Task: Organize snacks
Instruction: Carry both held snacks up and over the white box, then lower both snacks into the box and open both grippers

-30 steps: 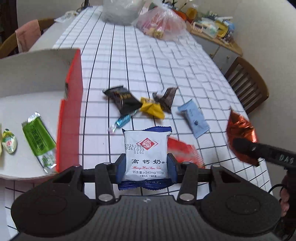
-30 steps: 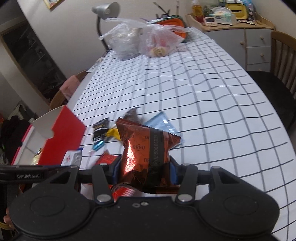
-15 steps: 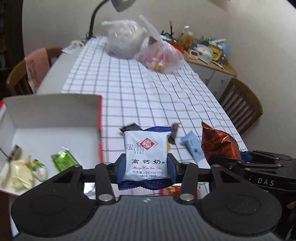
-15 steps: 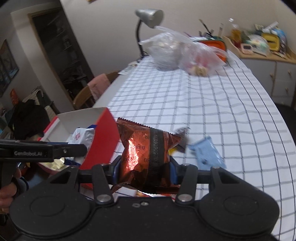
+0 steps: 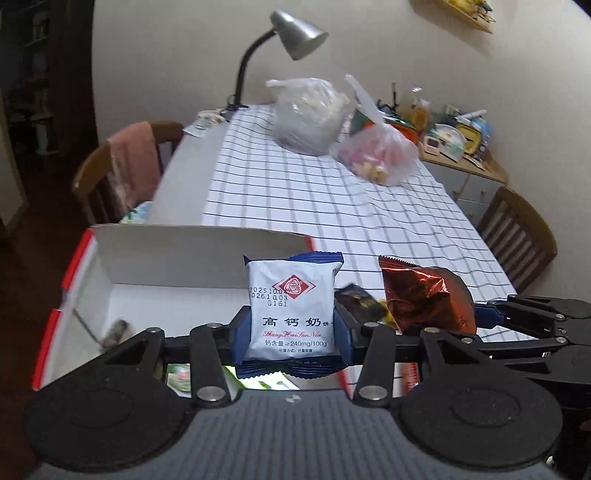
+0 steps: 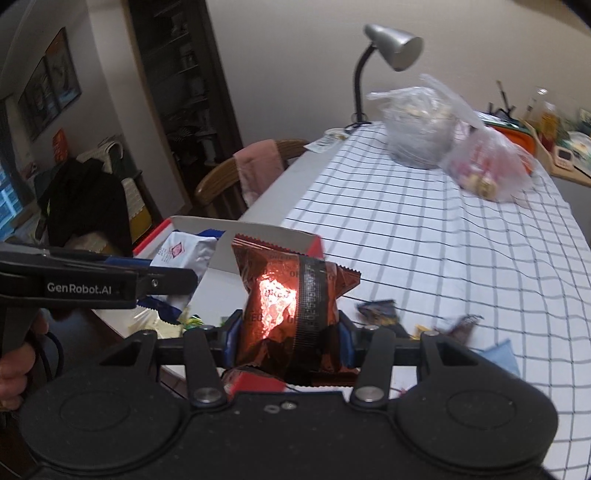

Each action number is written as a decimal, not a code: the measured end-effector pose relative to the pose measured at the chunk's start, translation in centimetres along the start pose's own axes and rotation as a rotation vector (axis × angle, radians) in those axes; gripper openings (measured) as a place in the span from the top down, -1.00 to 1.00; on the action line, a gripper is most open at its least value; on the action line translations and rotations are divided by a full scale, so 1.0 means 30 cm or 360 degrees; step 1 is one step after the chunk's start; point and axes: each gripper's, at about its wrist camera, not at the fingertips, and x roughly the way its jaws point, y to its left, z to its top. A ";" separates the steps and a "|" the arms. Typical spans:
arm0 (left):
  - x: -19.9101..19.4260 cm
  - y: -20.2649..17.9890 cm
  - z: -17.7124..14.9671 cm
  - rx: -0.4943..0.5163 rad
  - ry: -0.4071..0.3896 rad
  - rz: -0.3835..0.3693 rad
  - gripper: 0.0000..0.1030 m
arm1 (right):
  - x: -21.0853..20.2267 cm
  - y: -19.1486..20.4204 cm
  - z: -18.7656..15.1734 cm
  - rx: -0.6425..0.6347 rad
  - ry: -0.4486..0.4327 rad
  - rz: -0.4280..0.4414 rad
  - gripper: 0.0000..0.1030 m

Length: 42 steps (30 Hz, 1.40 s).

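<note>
My left gripper [image 5: 291,332] is shut on a white and blue biscuit packet [image 5: 291,302] and holds it above the open red and white box [image 5: 177,258]. My right gripper [image 6: 288,332] is shut on a shiny red-brown Oreo packet [image 6: 288,306]; it also shows in the left wrist view [image 5: 424,299], just right of the box. The biscuit packet shows in the right wrist view [image 6: 184,254] over the box [image 6: 258,236]. Several small snacks [image 6: 380,310] lie on the checked tablecloth [image 6: 443,240]. A few wrapped snacks [image 5: 177,380] lie inside the box.
Two plastic bags [image 5: 310,114] and a desk lamp [image 5: 295,33] stand at the table's far end. A chair with a pink cloth [image 5: 129,166] is at the left, another chair [image 5: 517,236] at the right. A cluttered sideboard [image 5: 454,140] is beyond.
Both grippers have lifted and moved left toward the box with their packets. The left one now hangs over the box interior; the loose snacks have dropped low in view.
</note>
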 end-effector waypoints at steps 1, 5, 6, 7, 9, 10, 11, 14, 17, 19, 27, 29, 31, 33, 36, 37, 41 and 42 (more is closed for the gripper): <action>-0.005 0.024 0.002 -0.0005 -0.0003 0.0010 0.12 | 0.016 0.018 0.008 -0.0013 0.0005 0.0005 0.06; -0.012 0.116 0.011 -0.0031 -0.0013 0.0059 0.12 | 0.084 0.079 0.032 -0.0059 0.0029 0.0008 0.06; -0.011 0.140 0.013 -0.0035 -0.0012 0.0074 0.12 | 0.104 0.092 0.038 -0.0071 0.0038 0.0004 0.06; -0.009 0.163 0.014 -0.0038 -0.0011 0.0093 0.12 | 0.123 0.103 0.040 -0.0081 0.0047 0.0002 0.06; 0.003 0.212 0.015 -0.0048 0.0000 0.0127 0.12 | 0.165 0.124 0.048 -0.0105 0.0070 -0.0002 0.06; 0.015 0.235 0.018 -0.0050 0.0009 0.0142 0.12 | 0.186 0.135 0.048 -0.0121 0.0085 -0.0007 0.06; 0.026 0.256 0.020 -0.0053 0.0020 0.0162 0.12 | 0.208 0.146 0.050 -0.0137 0.0103 -0.0008 0.06; 0.065 0.315 0.022 -0.0050 0.0057 0.0219 0.12 | 0.272 0.178 0.053 -0.0191 0.0147 -0.0026 0.06; 0.106 0.366 0.026 -0.0044 0.0095 0.0259 0.12 | 0.326 0.213 0.054 -0.0242 0.0189 -0.0025 0.06; 0.137 0.391 0.026 -0.0027 0.0124 0.0277 0.12 | 0.361 0.235 0.053 -0.0271 0.0219 -0.0027 0.06; 0.253 0.420 0.011 0.0068 0.0255 0.0303 0.12 | 0.486 0.304 0.027 -0.0373 0.0370 -0.0010 0.06; 0.273 0.411 0.004 0.0105 0.0280 0.0296 0.12 | 0.504 0.317 0.018 -0.0398 0.0396 -0.0013 0.07; 0.293 0.401 -0.003 0.0137 0.0313 0.0291 0.12 | 0.518 0.322 0.015 -0.0414 0.0423 -0.0022 0.07; 0.312 0.392 -0.011 0.0159 0.0344 0.0295 0.12 | 0.532 0.324 0.008 -0.0427 0.0449 -0.0031 0.07; 0.331 0.386 -0.021 0.0179 0.0384 0.0288 0.12 | 0.541 0.327 -0.007 -0.0450 0.0483 -0.0047 0.06; 0.336 0.384 -0.024 0.0186 0.0395 0.0288 0.12 | 0.544 0.329 -0.012 -0.0457 0.0493 -0.0048 0.06; 0.350 0.376 -0.032 0.0206 0.0428 0.0292 0.12 | 0.550 0.337 -0.028 -0.0475 0.0522 -0.0050 0.05; 0.351 0.375 -0.032 0.0206 0.0433 0.0291 0.12 | 0.551 0.340 -0.030 -0.0481 0.0524 -0.0053 0.04</action>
